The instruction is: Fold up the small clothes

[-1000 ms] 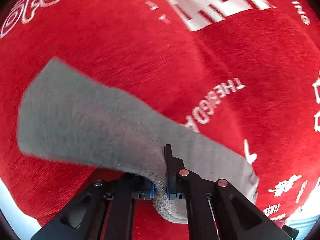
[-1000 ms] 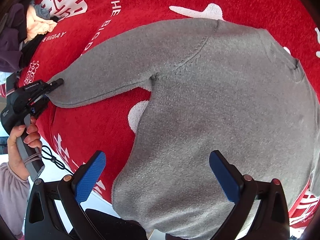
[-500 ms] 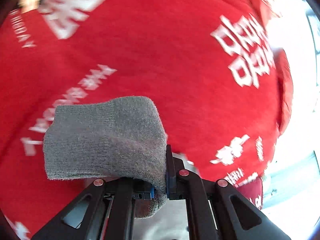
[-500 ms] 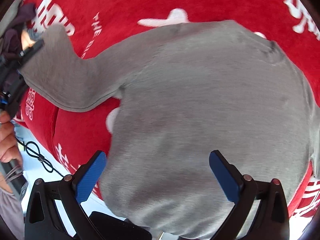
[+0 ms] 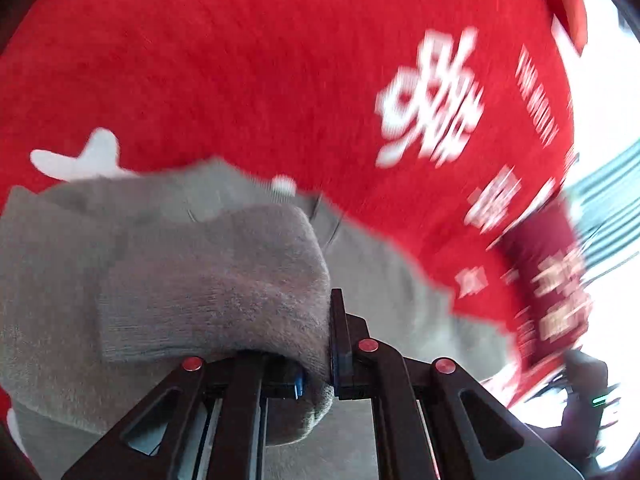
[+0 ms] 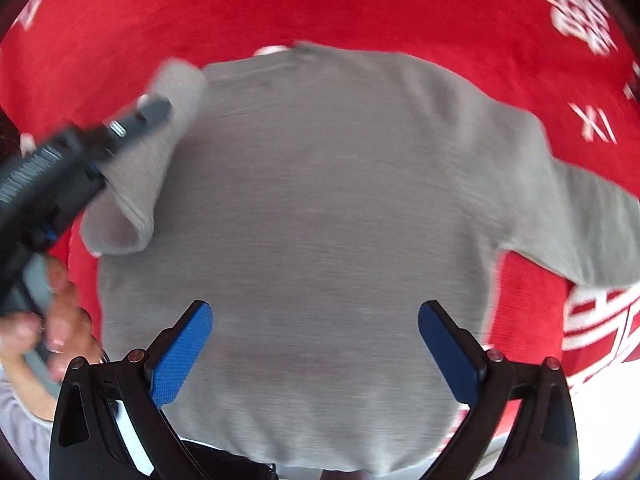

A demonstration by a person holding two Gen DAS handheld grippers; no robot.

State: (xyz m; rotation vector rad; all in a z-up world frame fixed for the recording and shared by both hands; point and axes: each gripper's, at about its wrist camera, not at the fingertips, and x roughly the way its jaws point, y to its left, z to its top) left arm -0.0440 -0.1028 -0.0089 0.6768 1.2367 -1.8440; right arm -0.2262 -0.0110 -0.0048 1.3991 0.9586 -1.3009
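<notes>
Sleeve fold underway, L claw [image 5: 330, 344] clamped on the cuff [image 5: 216, 288].

R claw [image 6: 314, 344] jaws apart, nothing betw them, hovering over the grey sweater [image 6: 320, 220], which lies flat on the red cloth [image 6: 280, 8]. Beyond it the L sleeve [image 6: 132, 200] is lifted over the body. Imo lay the cuff flat across the chest, w/o bunching, before letting go.

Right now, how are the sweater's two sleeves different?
The left sleeve is pinched in the shut left gripper and doubled over the sweater's body; the right sleeve lies free, with nothing gripping it. The left sleeve is bent back on itself; the right sleeve sticks out over the red cloth. Both are the same grey knit.
</notes>
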